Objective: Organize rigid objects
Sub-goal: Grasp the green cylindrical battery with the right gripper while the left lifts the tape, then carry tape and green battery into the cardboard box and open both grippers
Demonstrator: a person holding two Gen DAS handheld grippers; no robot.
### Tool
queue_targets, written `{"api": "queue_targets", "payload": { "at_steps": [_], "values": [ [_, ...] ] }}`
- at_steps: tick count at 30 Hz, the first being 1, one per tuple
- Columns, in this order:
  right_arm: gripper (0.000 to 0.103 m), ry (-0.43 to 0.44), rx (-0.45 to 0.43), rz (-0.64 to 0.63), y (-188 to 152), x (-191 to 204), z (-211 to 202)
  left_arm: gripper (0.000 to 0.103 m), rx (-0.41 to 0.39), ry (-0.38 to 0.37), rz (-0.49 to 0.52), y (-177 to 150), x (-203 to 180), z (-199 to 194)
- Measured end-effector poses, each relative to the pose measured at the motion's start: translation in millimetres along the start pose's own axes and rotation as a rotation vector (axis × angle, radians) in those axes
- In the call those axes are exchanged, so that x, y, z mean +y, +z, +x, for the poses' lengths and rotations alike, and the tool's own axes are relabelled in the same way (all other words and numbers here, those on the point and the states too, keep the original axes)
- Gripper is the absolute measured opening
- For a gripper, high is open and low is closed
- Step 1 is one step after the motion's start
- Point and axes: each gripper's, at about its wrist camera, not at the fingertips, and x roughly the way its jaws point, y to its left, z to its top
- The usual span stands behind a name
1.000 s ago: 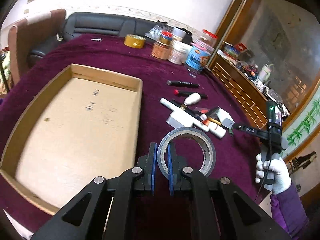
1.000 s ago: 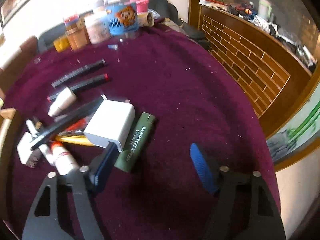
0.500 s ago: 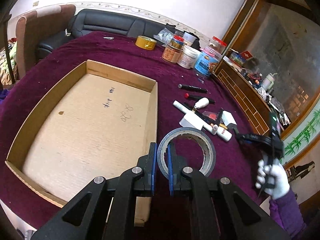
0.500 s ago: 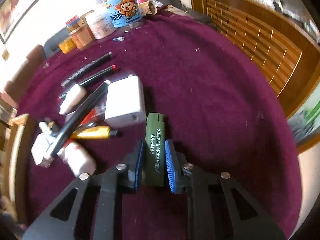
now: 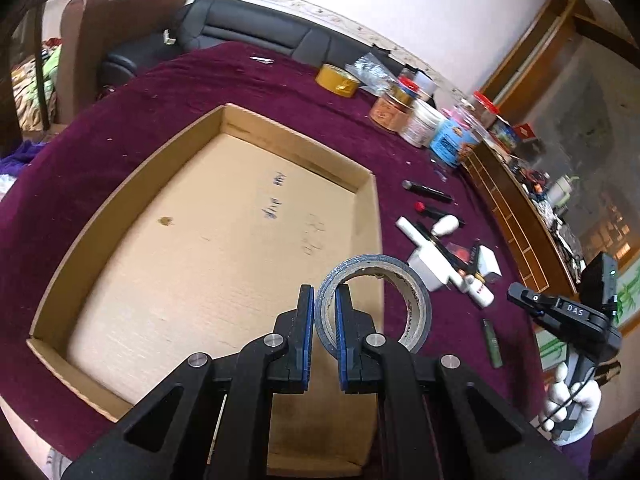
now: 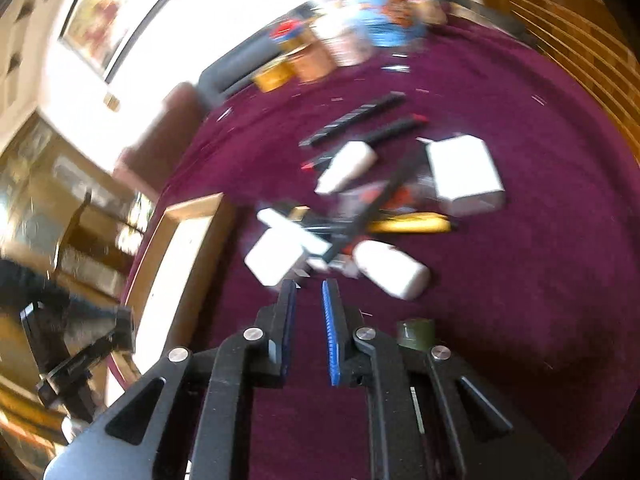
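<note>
My left gripper is shut on the near wall of a grey tape roll, which it holds above the right rim of the open cardboard box. My right gripper is closing to a narrow gap with nothing between its pads. It hovers over the purple cloth near a pile of small items. The green lighter lies on the cloth outside the right finger, and the left wrist view shows the green lighter lying free. A gloved hand carries the right gripper.
The pile holds a white charger, a white bottle, a yellow pen and black markers. Jars and a yellow tape roll stand at the table's far side. A wooden cabinet runs along the right.
The right gripper closed around the green lighter, then rose and swung left without it. The left gripper carried the tape roll left, over the box's right rim.
</note>
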Motion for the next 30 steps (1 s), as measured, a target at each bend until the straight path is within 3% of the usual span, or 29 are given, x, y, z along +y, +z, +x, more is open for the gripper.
{"api": "queue_targets", "payload": {
  "at_steps": [2, 6, 8, 12, 15, 17, 23, 30],
  "values": [
    [0.011, -0.053, 0.02, -0.067, -1, 18, 7, 0.008, -0.001, -0.006, -0.011, -1, 5, -3],
    [0.018, -0.321, 0.006, -0.213, -20, 21, 1, 0.008, -0.011, -0.024, -0.008, -5, 9, -10],
    [0.029, -0.345, 0.028, -0.205, -28, 7, -1, 0.008, -0.013, -0.031, -0.014, -4, 11, -9],
    [0.031, -0.388, 0.103, -0.167, -47, -21, 13, 0.008, -0.004, -0.053, -0.027, -3, 12, -3],
    [0.018, -0.395, 0.079, -0.181, -56, -22, 12, 0.008, 0.004, -0.057, -0.021, -6, 10, -1],
    [0.018, -0.374, 0.061, -0.151, -56, -24, 8, 0.008, 0.003, -0.054, -0.02, -7, 11, -3],
    [0.017, -0.197, 0.002, -0.053, -55, -26, -4, 0.008, -0.026, -0.036, -0.037, -3, 18, -14],
    [0.018, -0.036, -0.05, -0.071, -41, 21, -13, 0.008, -0.012, -0.019, -0.028, 7, 18, -6]
  ]
}}
